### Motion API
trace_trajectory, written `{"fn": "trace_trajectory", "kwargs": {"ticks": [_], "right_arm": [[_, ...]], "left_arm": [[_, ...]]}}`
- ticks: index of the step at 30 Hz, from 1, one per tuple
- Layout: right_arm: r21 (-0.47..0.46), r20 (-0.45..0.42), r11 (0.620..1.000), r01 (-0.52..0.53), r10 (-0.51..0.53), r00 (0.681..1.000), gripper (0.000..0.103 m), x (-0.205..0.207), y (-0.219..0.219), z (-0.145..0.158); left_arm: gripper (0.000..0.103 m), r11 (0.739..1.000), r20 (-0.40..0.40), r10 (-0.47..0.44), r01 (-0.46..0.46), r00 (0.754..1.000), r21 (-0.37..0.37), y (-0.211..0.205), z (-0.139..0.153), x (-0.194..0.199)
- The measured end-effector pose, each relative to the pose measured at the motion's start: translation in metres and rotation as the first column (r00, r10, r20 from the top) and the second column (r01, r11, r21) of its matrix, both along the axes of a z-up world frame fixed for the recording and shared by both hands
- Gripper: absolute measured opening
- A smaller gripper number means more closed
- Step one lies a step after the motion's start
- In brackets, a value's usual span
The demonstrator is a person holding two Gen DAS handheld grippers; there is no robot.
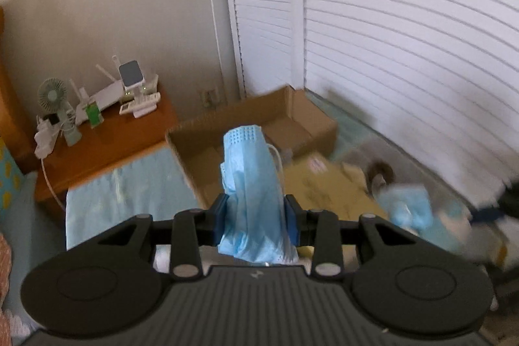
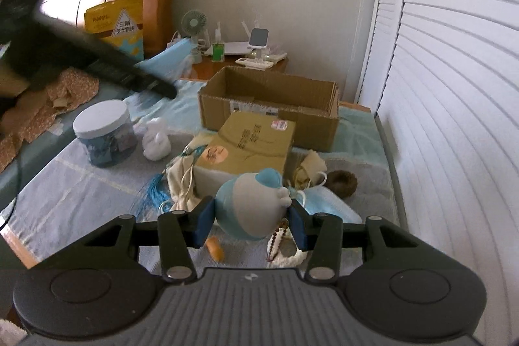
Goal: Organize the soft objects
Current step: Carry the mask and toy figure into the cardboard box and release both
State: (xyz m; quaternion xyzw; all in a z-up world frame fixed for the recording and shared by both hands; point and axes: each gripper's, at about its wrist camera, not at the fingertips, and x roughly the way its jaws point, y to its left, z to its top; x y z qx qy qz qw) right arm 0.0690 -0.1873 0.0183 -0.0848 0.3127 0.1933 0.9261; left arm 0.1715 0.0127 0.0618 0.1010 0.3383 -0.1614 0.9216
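The left gripper (image 1: 256,216) has its jaws pinched on a crumpled blue face mask (image 1: 249,184), held in the air with the open cardboard box (image 1: 253,119) beyond it. The box sits on the bed (image 2: 81,180) near its far edge, close to the louvred doors (image 1: 405,54) and the wooden nightstand (image 1: 107,145). The mask is gripped low in its bunch, and an ear loop hangs loose on one side. If that loop catches on the box wall or on the yellow carton (image 2: 249,145) lying just in front of the box, the mask could drag out of the pads or land outside.

The right gripper (image 2: 251,216) has its jaws closed around a round blue-and-grey plush toy (image 2: 253,206), lifted above the near edge of the bed. The toy is bulbous and soft (the pads press on its curved sides, not on a flat), so it could squirt forward or roll out if tipped. A beaded string (image 2: 279,239) and another mask (image 2: 331,203) lie right below, and either may snag.

The left tool crosses the right wrist view, so both hands heading for the box at once risks a collision.
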Motion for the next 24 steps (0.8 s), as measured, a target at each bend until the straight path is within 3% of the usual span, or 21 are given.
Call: {"fn": "trace_trajectory", "kwargs": {"ticks": [7, 14, 15, 17, 18, 19, 24], "right_arm": [[0.022, -0.001, 1.000, 0.019, -0.019, 1.000, 0.053, 0.015, -0.002, 0.003], [0.031, -0.014, 0.999, 0.034, -0.033, 0.999, 0.053, 0.028, -0.005, 0.002], [0.031, -0.016, 0.999, 0.035, -0.035, 0.999, 0.053, 0.029, -0.005, 0.001], [0.032, -0.019, 0.999, 0.035, -0.034, 0.999, 0.053, 0.031, -0.005, 0.000], [0.032, -0.021, 0.999, 0.034, -0.033, 0.999, 0.053, 0.031, -0.004, 0.000], [0.030, -0.021, 0.999, 0.035, -0.034, 0.999, 0.053, 0.032, -0.004, 0.000], [0.029, -0.023, 0.999, 0.039, -0.039, 0.999, 0.054, 0.032, -0.004, 0.001]], "left_arm": [[0.035, 0.997, -0.044, 0.076, -0.077, 0.996, -0.014, -0.004, -0.010, 0.086], [0.039, 0.990, -0.100, 0.135, -0.138, 0.986, -0.019, -0.003, -0.031, 0.125], [0.042, 0.989, -0.100, 0.146, -0.148, 0.984, -0.013, -0.003, -0.033, 0.128], [0.065, 0.984, -0.112, 0.180, -0.180, 0.977, 0.002, -0.002, -0.038, 0.134], [0.082, 0.981, -0.112, 0.193, -0.194, 0.975, -0.001, -0.001, -0.039, 0.136], [0.085, 0.979, -0.099, 0.203, -0.205, 0.974, -0.011, 0.001, -0.039, 0.133], [0.086, 0.979, -0.090, 0.196, -0.200, 0.977, -0.040, 0.010, -0.027, 0.108]]}}
